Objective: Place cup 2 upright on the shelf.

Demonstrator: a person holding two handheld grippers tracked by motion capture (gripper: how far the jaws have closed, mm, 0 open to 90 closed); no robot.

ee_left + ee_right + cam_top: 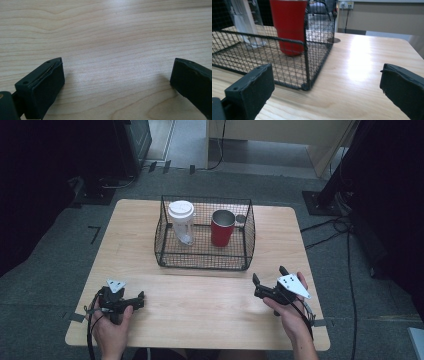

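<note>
A black wire basket [205, 264] stands at the back middle of the wooden table [200, 307]. Inside it are a clear bottle with a white lid [182, 223] on the left and a red cup with a metal lining [222, 232] on the right, both upright. My left gripper [139, 301] rests low near the front left, open over bare wood [112, 30], its jaws pointing right. My right gripper [269, 273] is open at the front right, just off the basket's near right corner [305, 50]. Beyond that mesh, the right gripper view shows the red cup [288, 25] and the bottle [244, 22].
A small grey disc [333, 40] lies on the table behind the basket's right side. Cables [330, 227] and black stand bases [320, 202] sit on the grey floor to the right. Bare wood stretches between the basket and the table's front edge.
</note>
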